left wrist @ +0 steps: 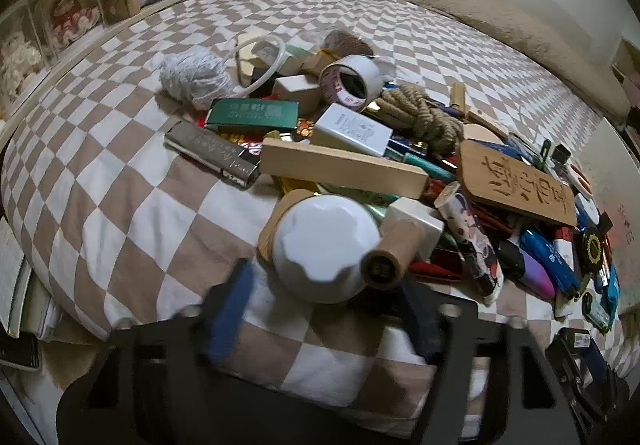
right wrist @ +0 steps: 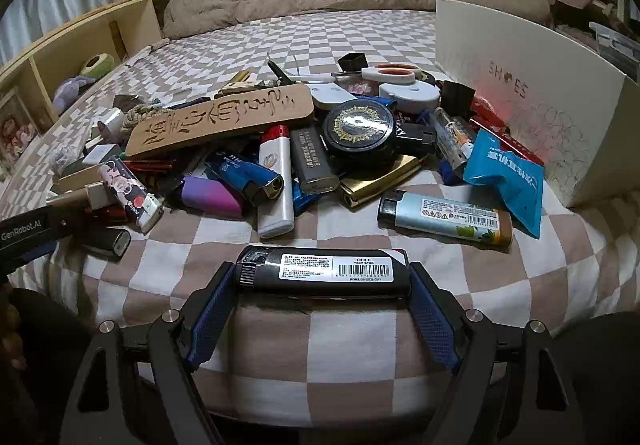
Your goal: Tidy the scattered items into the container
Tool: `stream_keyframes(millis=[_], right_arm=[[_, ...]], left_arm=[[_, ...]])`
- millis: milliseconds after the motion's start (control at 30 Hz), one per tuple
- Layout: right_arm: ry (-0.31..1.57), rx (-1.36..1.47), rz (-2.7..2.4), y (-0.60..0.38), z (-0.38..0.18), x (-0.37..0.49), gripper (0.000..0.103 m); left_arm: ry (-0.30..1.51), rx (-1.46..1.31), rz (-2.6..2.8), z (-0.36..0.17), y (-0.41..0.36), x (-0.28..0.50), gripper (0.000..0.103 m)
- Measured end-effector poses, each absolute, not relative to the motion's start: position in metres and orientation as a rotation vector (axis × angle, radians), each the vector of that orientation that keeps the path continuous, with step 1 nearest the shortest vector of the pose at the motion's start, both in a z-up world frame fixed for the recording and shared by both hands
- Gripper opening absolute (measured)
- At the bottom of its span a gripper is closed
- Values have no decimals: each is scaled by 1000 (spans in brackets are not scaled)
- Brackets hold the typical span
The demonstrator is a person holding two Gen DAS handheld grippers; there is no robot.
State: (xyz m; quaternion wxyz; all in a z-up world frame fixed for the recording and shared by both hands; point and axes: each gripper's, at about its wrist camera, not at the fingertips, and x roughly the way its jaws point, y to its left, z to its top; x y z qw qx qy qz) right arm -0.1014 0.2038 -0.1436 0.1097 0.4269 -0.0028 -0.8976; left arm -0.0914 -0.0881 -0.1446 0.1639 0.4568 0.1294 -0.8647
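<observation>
R gripper (right wrist: 324, 281) pinches lighter (right wrist: 324, 272) endwise for the box (right wrist: 532, 101), 2 o'clock. L gripper (left wrist: 320, 297) fingers straddle jar (left wrist: 324, 249); can't tell contact.

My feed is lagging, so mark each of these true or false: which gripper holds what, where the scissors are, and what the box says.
1. The right gripper is clamped on a black lighter held crosswise. True.
2. The white shoe box stands at the left of the pile in the right wrist view. False: it stands at the right.
3. The scissors have orange-lined handles and lie at the far side of the pile. True.
4. The carved wooden plaque is inside the box. False: it rests on the pile.
5. The left gripper is far from everything. False: a white cup sits between its fingers.
</observation>
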Motion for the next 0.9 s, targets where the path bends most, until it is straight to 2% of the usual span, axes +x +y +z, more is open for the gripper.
stream_keyframes(millis=[233,367,667,900], right_arm=[[-15,1245,-2629,205,-143,-101,84],[19,1235,-2628,202,-142,-99,84],[-73,1196,-2586,208,-134,-97,83],[-60,1134,-2569,202,-127,-91,83]], left_arm=[[365,1284,-2488,-143,-86,-89,52],[373,1267,-2500,-140,-85,-84,51],[434,1222,-2539,-136,-79,-73,48],[472,1202,-2556,-132,-79,-64,48]])
